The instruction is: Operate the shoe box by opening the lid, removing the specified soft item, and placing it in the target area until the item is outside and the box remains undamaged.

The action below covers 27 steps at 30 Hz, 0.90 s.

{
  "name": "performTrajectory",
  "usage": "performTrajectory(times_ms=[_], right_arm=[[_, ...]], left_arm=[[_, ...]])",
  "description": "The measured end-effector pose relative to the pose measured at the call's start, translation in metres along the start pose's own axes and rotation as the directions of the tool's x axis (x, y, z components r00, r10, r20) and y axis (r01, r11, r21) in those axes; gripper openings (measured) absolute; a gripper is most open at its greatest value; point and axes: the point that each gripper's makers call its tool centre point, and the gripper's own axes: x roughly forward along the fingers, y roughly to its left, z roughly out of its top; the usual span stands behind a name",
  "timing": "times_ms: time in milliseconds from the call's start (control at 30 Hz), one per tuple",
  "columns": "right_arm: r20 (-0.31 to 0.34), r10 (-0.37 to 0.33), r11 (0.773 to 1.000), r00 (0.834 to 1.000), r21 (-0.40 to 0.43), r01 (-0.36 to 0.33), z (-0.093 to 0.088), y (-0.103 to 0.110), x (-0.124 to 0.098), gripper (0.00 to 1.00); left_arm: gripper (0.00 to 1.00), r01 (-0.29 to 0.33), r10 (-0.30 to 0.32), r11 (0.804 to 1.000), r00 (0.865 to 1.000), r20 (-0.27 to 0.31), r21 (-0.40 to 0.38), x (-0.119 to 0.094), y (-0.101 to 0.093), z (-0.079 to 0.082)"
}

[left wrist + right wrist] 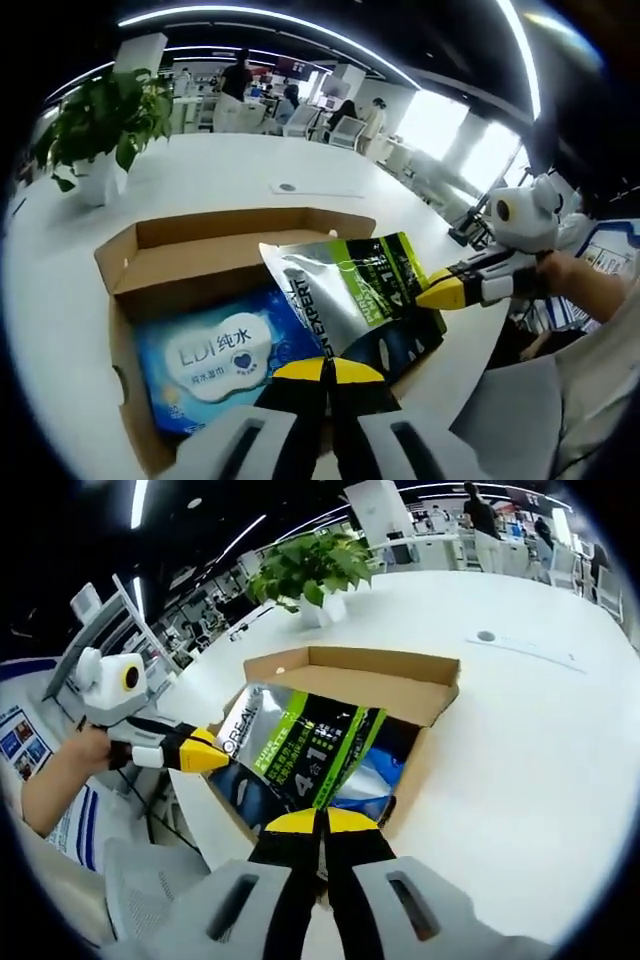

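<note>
Both tools (328, 372) (320, 822) pinch the silver pouch (345, 285) — above the open box (200, 255).

- We see the cardboard shoe box (190, 262) lying open on the white table just ahead of our left gripper (328, 372), its lid flap folded back on the far side.
- The silver, black and green pouch (345, 290), the soft item, sits tilted over the box's near corner, pinched at its edges by both our grippers.
- From our right gripper (320, 823), the pouch (300, 745) spreads just beyond the jaws.
</note>
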Motion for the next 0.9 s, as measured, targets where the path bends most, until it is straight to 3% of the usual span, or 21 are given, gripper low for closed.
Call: performTrajectory(times_ms=[900], right_arm=[[-0.009,-0.098,0.991,0.995,0.086,0.098,-0.012,-0.055,-0.054,0.0]], left_arm=[[0.0,0.075,-0.072,0.996,0.996,-0.048,0.057,0.048,-0.055,0.01]])
